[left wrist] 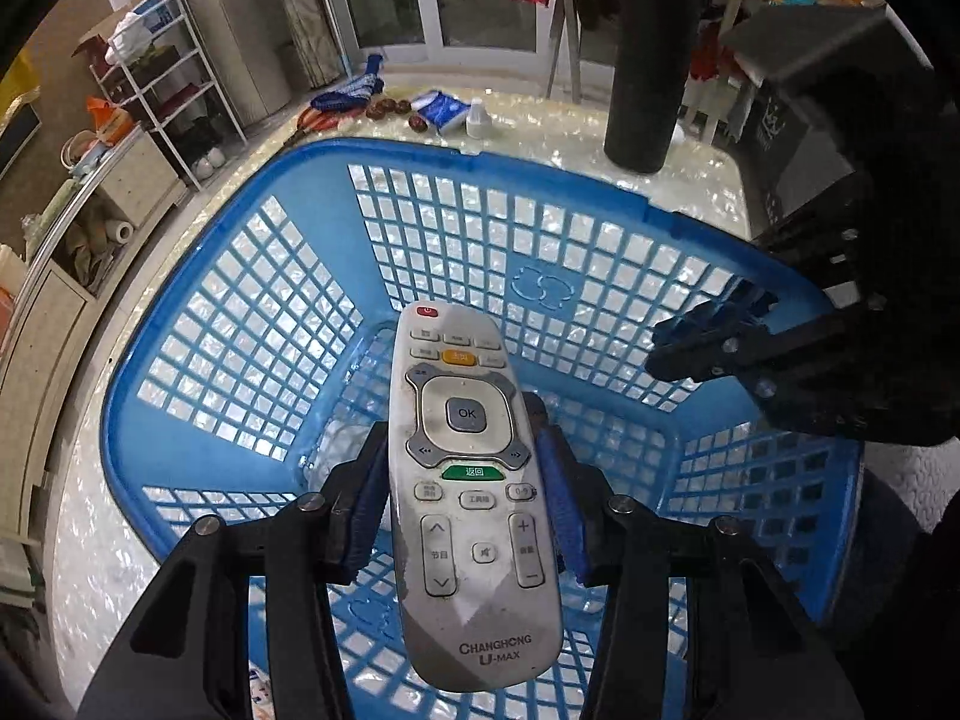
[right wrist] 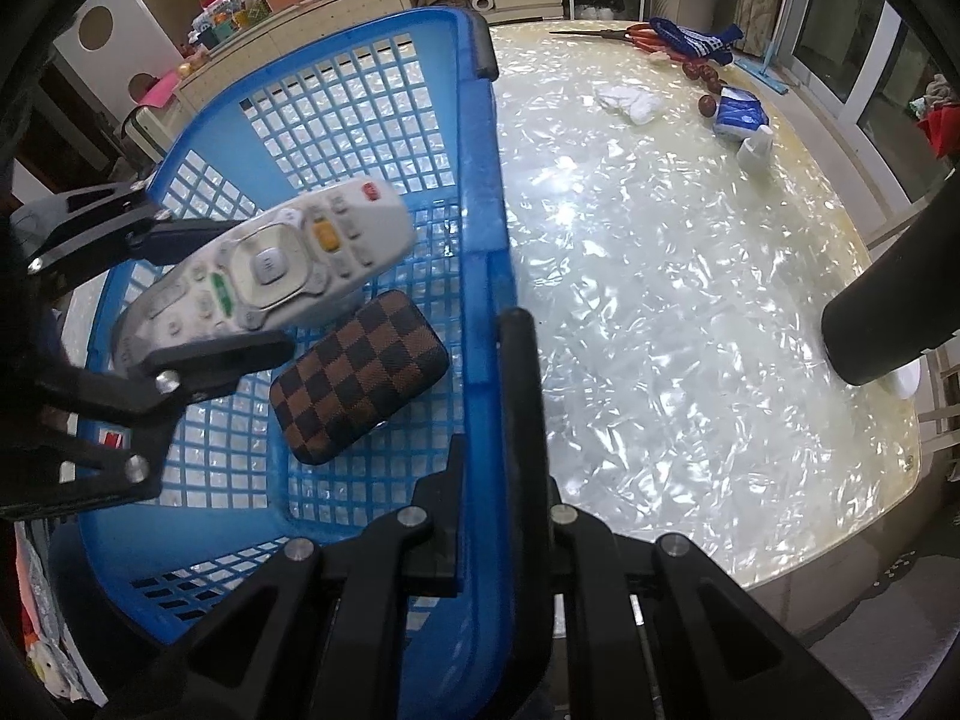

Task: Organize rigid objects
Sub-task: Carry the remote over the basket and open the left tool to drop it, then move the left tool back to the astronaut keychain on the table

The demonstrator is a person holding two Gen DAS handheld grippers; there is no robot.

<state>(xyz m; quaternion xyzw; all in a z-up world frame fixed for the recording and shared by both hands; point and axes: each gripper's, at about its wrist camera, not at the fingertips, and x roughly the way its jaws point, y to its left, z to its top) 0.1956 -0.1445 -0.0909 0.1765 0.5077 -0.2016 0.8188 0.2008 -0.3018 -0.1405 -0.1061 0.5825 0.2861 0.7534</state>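
Left gripper (left wrist: pixel 468 480) clamped on white remote control (left wrist: pixel 471 480), held above blue basket (left wrist: pixel 288 180) interior, not yet released. Checkered case (right wrist: pixel 360 375) already lies on basket floor. Right gripper (right wrist: pixel 504 420) pinched shut on basket rim, steadying. Black cylinder (left wrist: pixel 651 60), scissors (right wrist: pixel 618 33) remain on table (right wrist: pixel 660 300).

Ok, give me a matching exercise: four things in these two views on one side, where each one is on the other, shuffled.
Things:
1. remote control
2. checkered case
3. black cylinder
4. right gripper

Places:
A. standing on the table, outside the basket
B. lying on the basket's floor
C. clamped on the blue basket's rim
D. held in the left gripper above the basket

Pairs: 1-D, 2-B, 3-A, 4-C
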